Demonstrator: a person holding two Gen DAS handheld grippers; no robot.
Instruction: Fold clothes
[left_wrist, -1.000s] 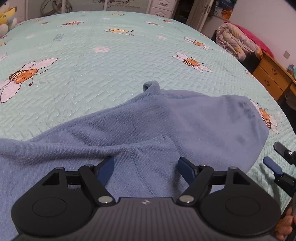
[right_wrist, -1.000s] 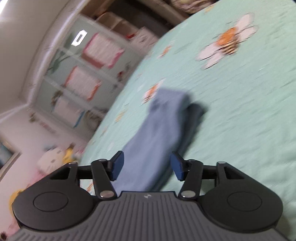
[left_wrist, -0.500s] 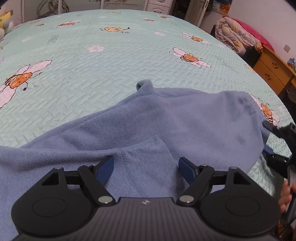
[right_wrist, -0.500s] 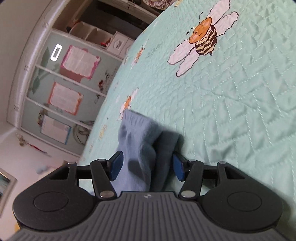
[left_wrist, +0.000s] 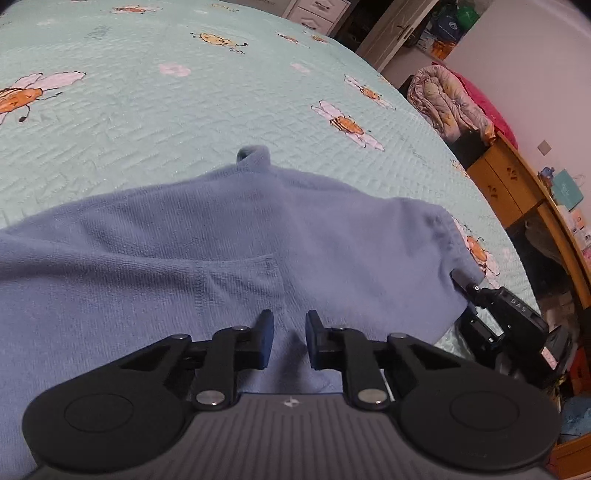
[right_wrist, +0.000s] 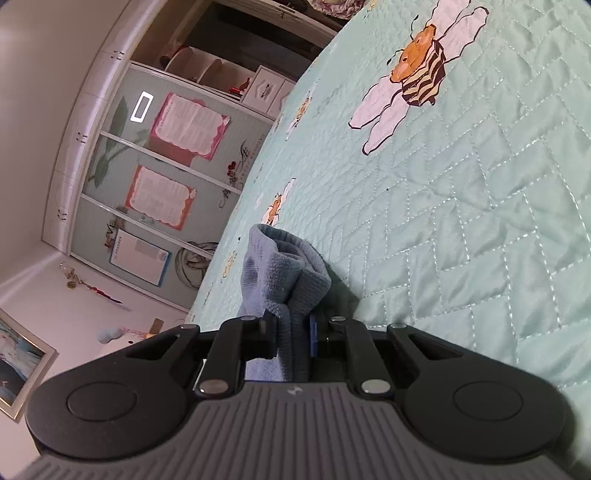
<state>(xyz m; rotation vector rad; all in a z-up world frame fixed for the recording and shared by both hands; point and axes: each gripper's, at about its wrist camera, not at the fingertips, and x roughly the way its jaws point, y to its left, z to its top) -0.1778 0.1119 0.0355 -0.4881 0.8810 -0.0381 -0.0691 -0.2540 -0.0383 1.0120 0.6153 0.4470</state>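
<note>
Lying spread across the mint-green bee-print quilt (left_wrist: 155, 122), the blue garment (left_wrist: 207, 236) fills the lower half of the left wrist view, and its near folds run directly under and in front of the left gripper (left_wrist: 289, 338). The jaws of that gripper have just been closing, and they are now drawn narrow with a raised pinch of the blue fabric caught between the 2 pads. A small loop of the garment is seen at its far edge, pointing toward the middle of the bed. At the garment's right corner, the right gripper (left_wrist: 460, 278) is seen from the side, with the cloth meeting its tip. A bundled duvet (left_wrist: 447, 99) and a wooden cabinet (left_wrist: 513, 184) are seen beyond the bed's right side.

In the right wrist view, the right gripper (right_wrist: 291, 338) is held close to the quilt (right_wrist: 461, 221), and its jaws have likewise just been closing. A bunched corner of the blue garment (right_wrist: 280, 269) is clamped between its pads, and the rest of the cloth rises in folds just ahead of the fingertips. A wardrobe (right_wrist: 155, 166) with pasted sheets is seen behind.
</note>
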